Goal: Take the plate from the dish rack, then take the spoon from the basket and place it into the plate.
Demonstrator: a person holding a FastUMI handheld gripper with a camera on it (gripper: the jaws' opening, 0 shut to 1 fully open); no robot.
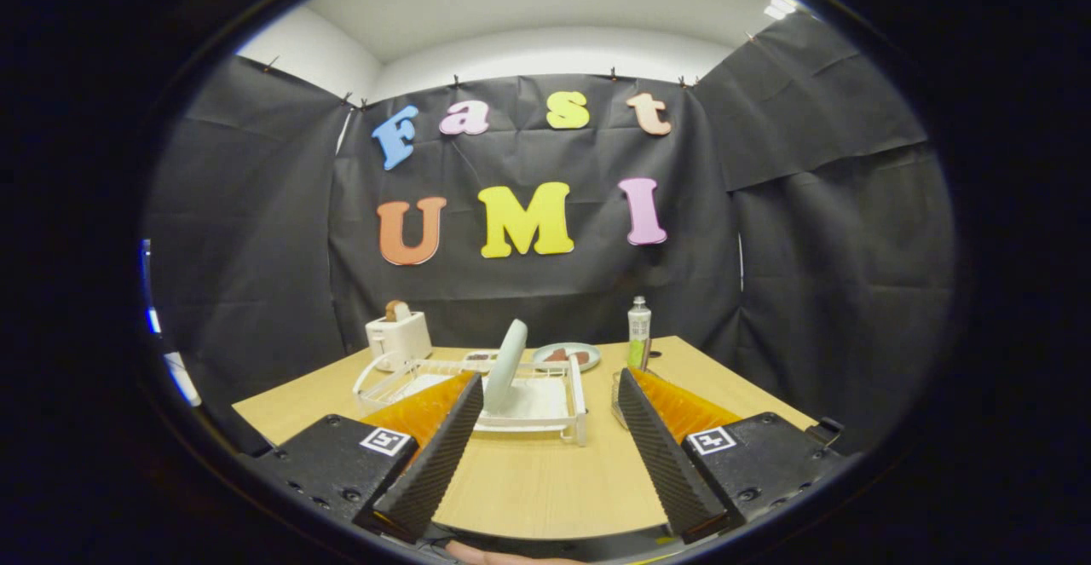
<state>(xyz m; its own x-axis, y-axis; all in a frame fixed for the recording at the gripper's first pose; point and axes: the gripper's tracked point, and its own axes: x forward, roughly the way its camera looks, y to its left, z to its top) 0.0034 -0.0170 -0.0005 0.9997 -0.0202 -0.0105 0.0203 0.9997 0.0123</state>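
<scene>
A pale plate (506, 365) stands upright on its edge in a white wire dish rack (545, 401) on the wooden table (537, 480). My gripper (545, 390) is open, its two fingers spread wide above the table's near side, and the rack lies just ahead of them with the plate a little left of the gap's middle. Nothing is between the fingers. A wire basket (615, 388) peeks out behind the right finger; the spoon is hidden from me.
A white toaster (398, 337) with bread in it stands at the back left. A flat plate (567, 355) with something dark on it lies behind the rack, and a clear bottle (638, 332) stands to its right. Black cloth walls close the booth.
</scene>
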